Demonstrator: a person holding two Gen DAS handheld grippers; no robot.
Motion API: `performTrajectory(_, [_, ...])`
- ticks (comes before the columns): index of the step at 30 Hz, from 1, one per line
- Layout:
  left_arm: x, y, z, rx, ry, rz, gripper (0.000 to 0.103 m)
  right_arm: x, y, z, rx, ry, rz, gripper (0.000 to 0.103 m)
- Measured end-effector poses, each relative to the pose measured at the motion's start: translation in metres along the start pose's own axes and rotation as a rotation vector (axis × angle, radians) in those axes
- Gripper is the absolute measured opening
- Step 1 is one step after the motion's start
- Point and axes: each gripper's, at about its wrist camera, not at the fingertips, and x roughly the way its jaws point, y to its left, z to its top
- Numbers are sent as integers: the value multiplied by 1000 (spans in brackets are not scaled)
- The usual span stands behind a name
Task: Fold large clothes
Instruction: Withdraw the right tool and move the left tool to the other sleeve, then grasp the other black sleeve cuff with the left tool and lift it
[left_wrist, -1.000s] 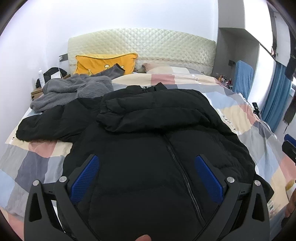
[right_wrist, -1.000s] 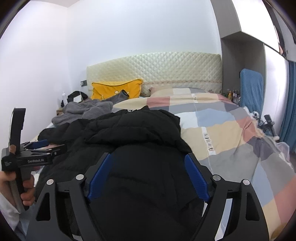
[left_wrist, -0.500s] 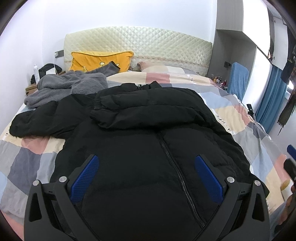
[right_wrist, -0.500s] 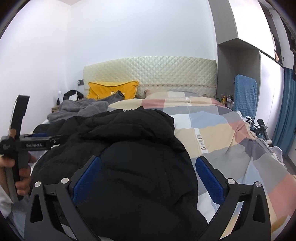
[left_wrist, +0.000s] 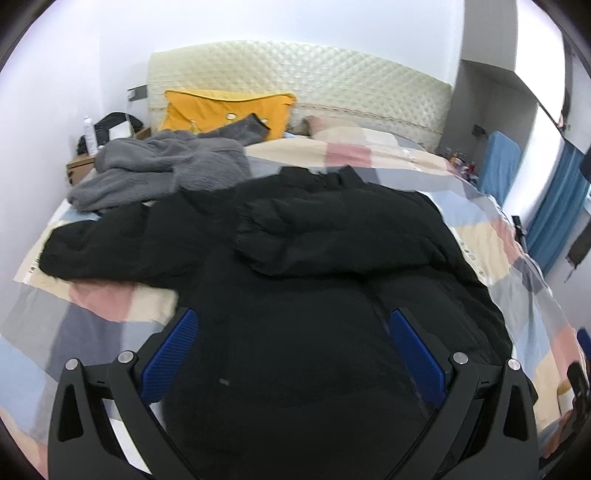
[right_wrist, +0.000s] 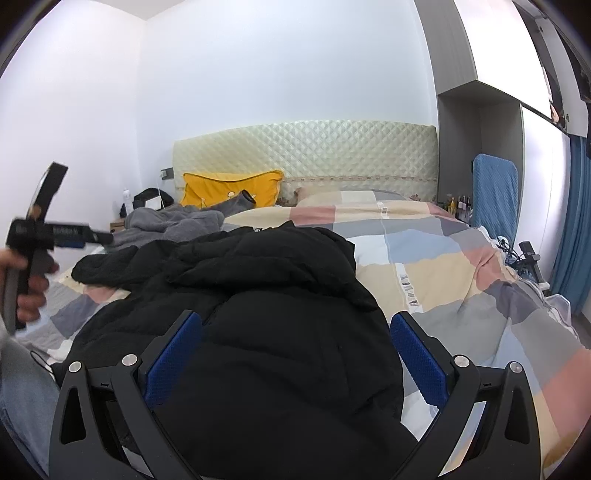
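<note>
The black jacket (left_wrist: 314, 295) lies front up across the near half of the bed (right_wrist: 461, 280), collar toward the headboard. One sleeve is already folded over its chest; the other sleeve (left_wrist: 110, 243) trails out to the left onto the quilt. Your left gripper (left_wrist: 291, 350) is spread wide with nothing in it. Your right gripper (right_wrist: 295, 354) has just been opening and stands fully apart over the near hem, empty too. The left sleeve looks like your next fold, so take it near the cuff. Pinch through the padding, not just the slippery shell. Carry it low across the chest so the first sleeve stays flat.
</note>
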Motion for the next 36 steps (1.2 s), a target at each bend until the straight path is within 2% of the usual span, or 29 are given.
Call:
performTrajectory(4, [-5,42,22,-44,-4,39,103,1,0,0,2,3,-9,103])
performTrajectory(10, [-8,125,52,-151,-20,125,103,1,0,-2,12,-2,-18,103])
performTrajectory(14, [-4,161,62,-119,-21,228,103,1,-2,-2,30,-12,-12,103])
performTrajectory(17, [1,190,62,-123,-16,257,103,2,-1,-2,30,-27,-18,103])
performTrajectory(24, [31,266,48,-268,27,245,103,14,5,-3,19,13,-40,103])
performTrajectory(28, [54,317,34,-417,33,230,103,23,14,-4,2,51,-44,103])
performTrajectory(31, [76,355,21,-545,45,190,103,33,20,-4,-8,76,-34,103])
performTrajectory(36, [110,397,7,-624,70,185,103,54,28,-4,6,130,-20,103])
